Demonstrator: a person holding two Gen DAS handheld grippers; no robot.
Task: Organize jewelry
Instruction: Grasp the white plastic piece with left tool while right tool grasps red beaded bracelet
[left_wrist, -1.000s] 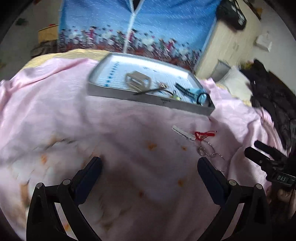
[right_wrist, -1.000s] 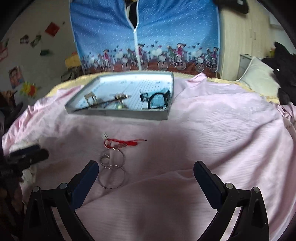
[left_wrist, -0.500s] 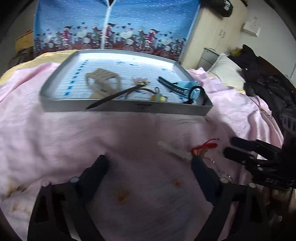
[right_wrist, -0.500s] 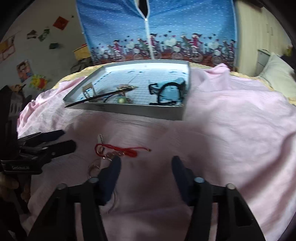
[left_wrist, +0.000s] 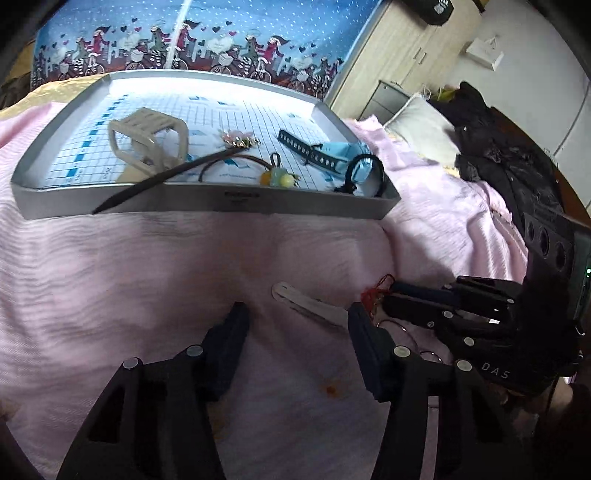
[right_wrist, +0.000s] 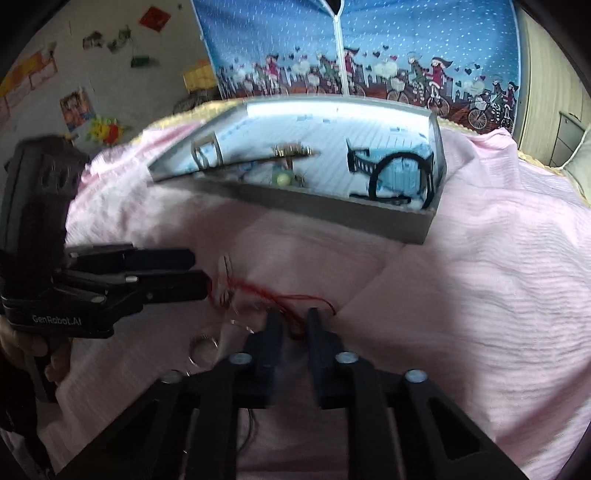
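Grey tray (left_wrist: 236, 202) sits on the pink bedspread (left_wrist: 110, 277), its near wall facing both grippers — broad bare cloth lies between. Well short of that wall lies the red cord (right_wrist: 280, 299) with metal rings (right_wrist: 202, 345) and a pale clip (left_wrist: 308, 303). Right gripper (right_wrist: 293, 318): jaws nearly together around the cord. Left gripper (left_wrist: 297, 314): jaws apart, straddling the clip.

— Where is the shallow grey metal tray (left_wrist: 229, 201)?

— At twelve o'clock on the pink ribbed bedsheet (left_wrist: 110, 280), with the beige plastic hair claw (left_wrist: 147, 142) inside.

— And the red thread cord (right_wrist: 273, 295)?

— Before the tray; the thin metal rings (right_wrist: 203, 347) lie at its seven o'clock.
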